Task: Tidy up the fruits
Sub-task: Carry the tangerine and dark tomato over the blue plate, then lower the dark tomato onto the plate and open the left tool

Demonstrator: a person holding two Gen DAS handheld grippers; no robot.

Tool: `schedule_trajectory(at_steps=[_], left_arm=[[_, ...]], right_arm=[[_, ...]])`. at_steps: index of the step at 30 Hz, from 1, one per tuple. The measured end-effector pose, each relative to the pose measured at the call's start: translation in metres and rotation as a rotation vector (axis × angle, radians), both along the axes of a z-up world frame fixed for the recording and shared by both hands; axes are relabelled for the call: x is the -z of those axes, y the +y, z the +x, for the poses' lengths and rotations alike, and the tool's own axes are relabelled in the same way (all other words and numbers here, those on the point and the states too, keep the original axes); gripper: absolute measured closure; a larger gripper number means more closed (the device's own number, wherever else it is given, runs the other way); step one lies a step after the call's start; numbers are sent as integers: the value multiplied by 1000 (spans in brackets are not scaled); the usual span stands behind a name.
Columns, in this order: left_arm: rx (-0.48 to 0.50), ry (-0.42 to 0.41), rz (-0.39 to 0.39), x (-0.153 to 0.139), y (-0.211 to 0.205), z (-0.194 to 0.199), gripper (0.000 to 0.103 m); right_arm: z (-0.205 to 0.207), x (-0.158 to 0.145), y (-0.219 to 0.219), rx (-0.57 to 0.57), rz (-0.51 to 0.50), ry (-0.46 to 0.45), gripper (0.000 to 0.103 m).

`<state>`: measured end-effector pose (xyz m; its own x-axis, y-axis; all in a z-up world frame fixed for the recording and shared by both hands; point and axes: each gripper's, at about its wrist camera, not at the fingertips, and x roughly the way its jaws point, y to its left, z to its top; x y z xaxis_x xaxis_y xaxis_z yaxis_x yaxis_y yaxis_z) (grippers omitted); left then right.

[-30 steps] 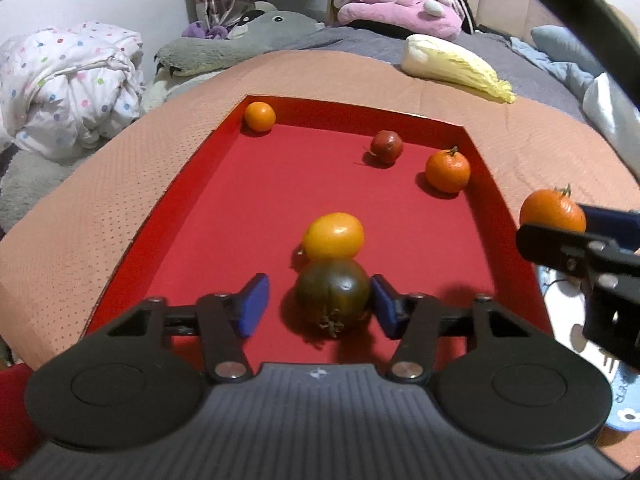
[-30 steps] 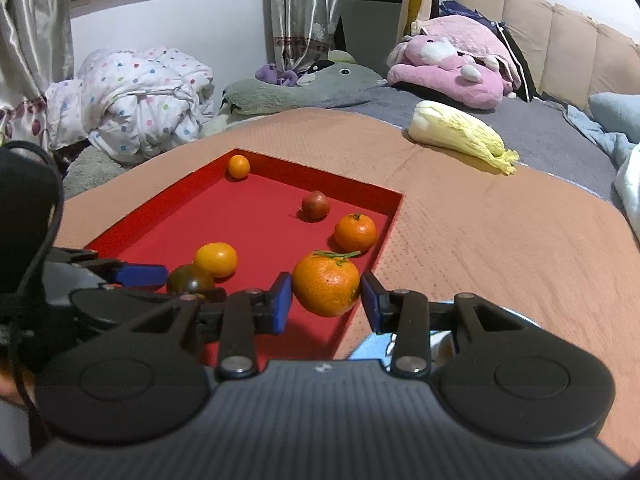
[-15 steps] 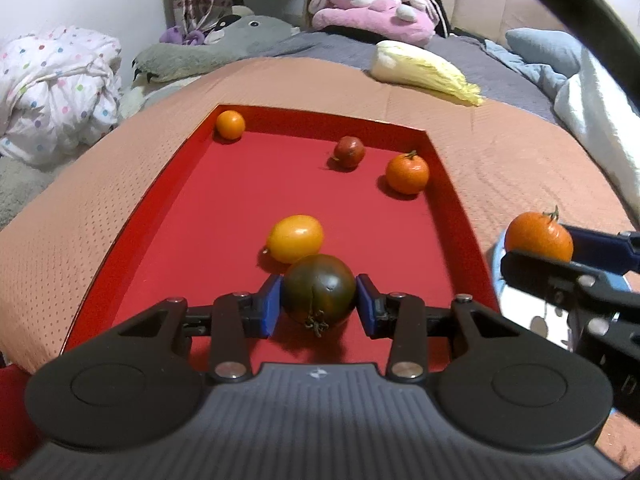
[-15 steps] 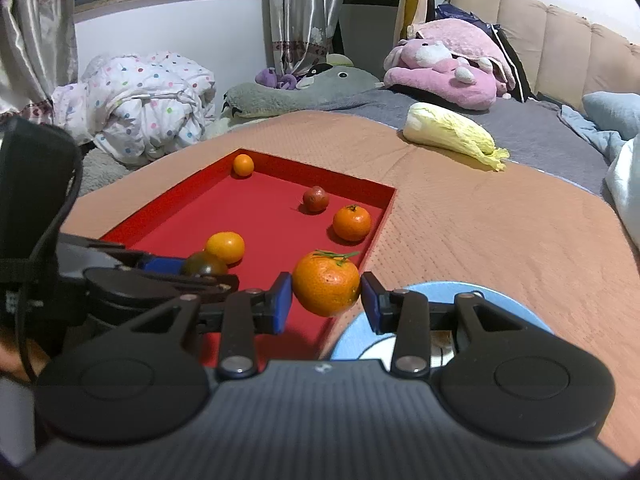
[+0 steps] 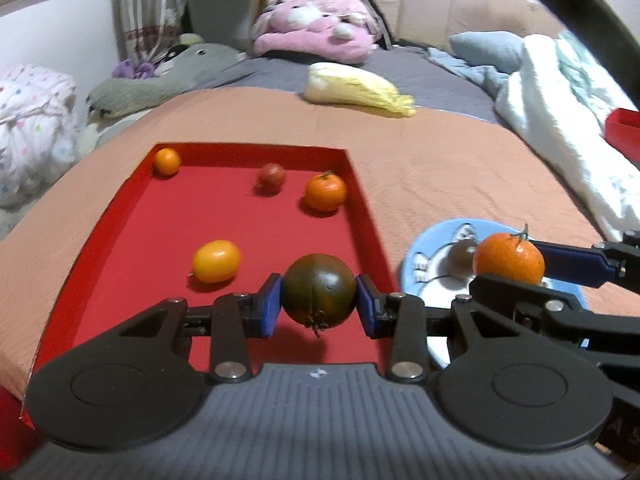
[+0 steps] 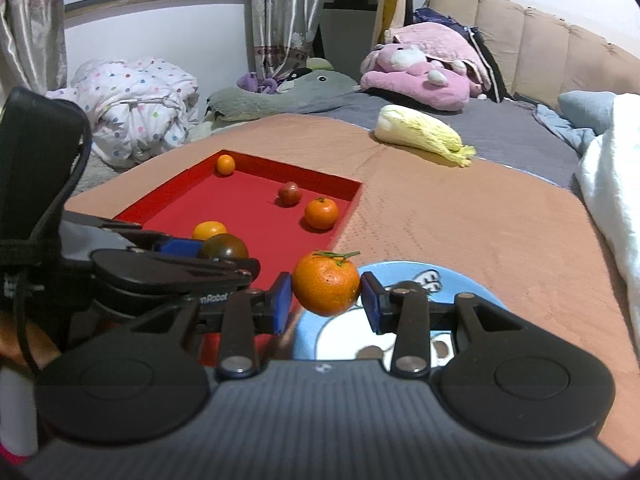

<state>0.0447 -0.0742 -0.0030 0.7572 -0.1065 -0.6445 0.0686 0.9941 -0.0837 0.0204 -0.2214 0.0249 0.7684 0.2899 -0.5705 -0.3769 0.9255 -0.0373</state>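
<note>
In the left wrist view, a dark green round tomato [image 5: 319,289] is clamped between the blue pads of the left gripper [image 5: 319,304], above the near edge of the red rectangular tray [image 5: 120,216]; 4 fruits lie ahead.

In the right wrist view, an orange stemmed mandarin [image 6: 326,283] is gripped by the right gripper [image 6: 326,302], over the light blue round plate [image 6: 472,284].

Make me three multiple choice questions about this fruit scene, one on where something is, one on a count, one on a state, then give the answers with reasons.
1. Where is the blue plate?
A. inside the red tray
B. on the cloth beside the red tray
C. on the sofa

2. How many fruits lie loose in the red tray?
A. two
B. four
C. six

3. What is the left gripper doing?
A. clamped on a dark tomato
B. open and empty
C. holding a cabbage

Answers: 1 B, the plate sits outside the tray's right wall. 2 B, yellow, red and two orange fruits rest there. 3 A, both pads press the dark tomato.
</note>
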Motion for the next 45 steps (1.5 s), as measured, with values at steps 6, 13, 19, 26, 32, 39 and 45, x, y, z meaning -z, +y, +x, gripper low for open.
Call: schedule_trajectory(at_steps=[6, 13, 19, 26, 32, 39, 45], left_arm=[[74, -30, 1, -3, -19, -5, 58], [157, -40, -9, -2, -36, -9, 58], [208, -44, -16, 0, -45, -11, 58], [257, -44, -40, 4, -54, -8, 58], [315, -31, -37, 13, -70, -3, 58], [354, 27, -42, 28, -82, 5, 58], [379, 68, -23, 40, -91, 9, 58]], right_arm=[[-8, -5, -17, 32, -12, -8, 62], [-13, -5, -36, 73, -17, -6, 62], [-13, 3, -50, 102, -30, 14, 62], [-13, 12, -69, 142, -43, 37, 62], [-9, 22, -82, 182, -41, 56, 62], [-4, 28, -87, 195, -34, 66, 62], [-3, 31, -88, 202, -29, 71, 62]])
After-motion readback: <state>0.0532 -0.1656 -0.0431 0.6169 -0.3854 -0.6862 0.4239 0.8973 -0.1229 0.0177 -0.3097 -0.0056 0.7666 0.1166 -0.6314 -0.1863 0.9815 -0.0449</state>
